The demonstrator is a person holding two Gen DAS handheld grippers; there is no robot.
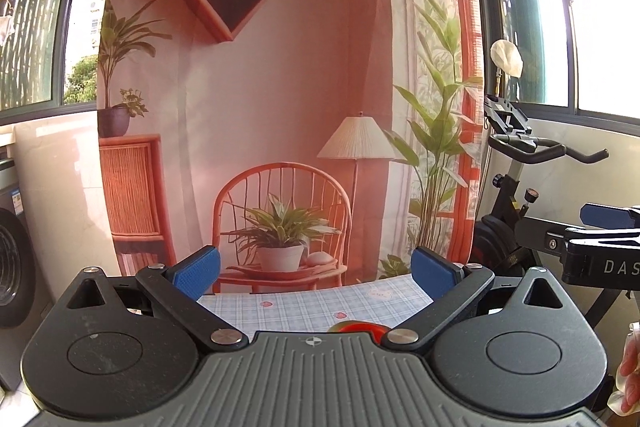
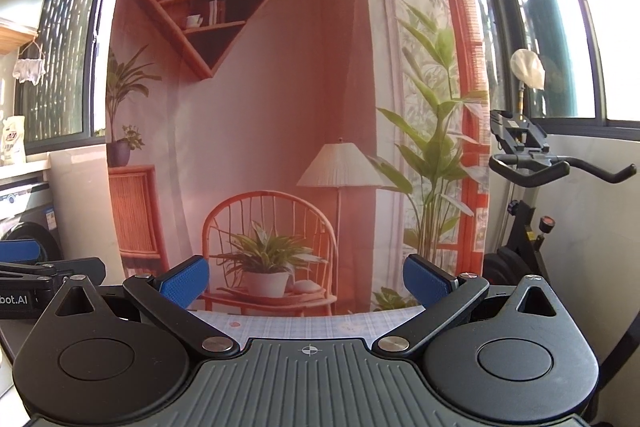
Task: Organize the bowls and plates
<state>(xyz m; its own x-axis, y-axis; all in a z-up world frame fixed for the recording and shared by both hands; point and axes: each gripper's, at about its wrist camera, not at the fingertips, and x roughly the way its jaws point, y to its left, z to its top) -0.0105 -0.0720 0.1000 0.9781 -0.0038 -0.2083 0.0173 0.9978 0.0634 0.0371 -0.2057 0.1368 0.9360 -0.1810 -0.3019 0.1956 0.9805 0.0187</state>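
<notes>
Plates and bowls are barely shown: only a red and yellowish rounded rim point(image 1: 358, 327) is seen in the left wrist view, lying on the checked tablecloth point(image 1: 304, 303) and mostly hidden behind the gripper body; whether it is a plate or a bowl cannot be told. Behind the tablecloth a large printed backdrop point(image 1: 280, 87) of a pink room is hung, and an exercise bike point(image 1: 516, 187) is stood to the right of the backdrop. The left gripper point(image 1: 316, 269) is held above the near part of the tablecloth with its jaws spread wide and nothing between them. The right gripper point(image 2: 306, 281) is likewise held wide apart and empty over the tablecloth's near edge. Each gripper is glimpsed at the side of the other's view.
</notes>
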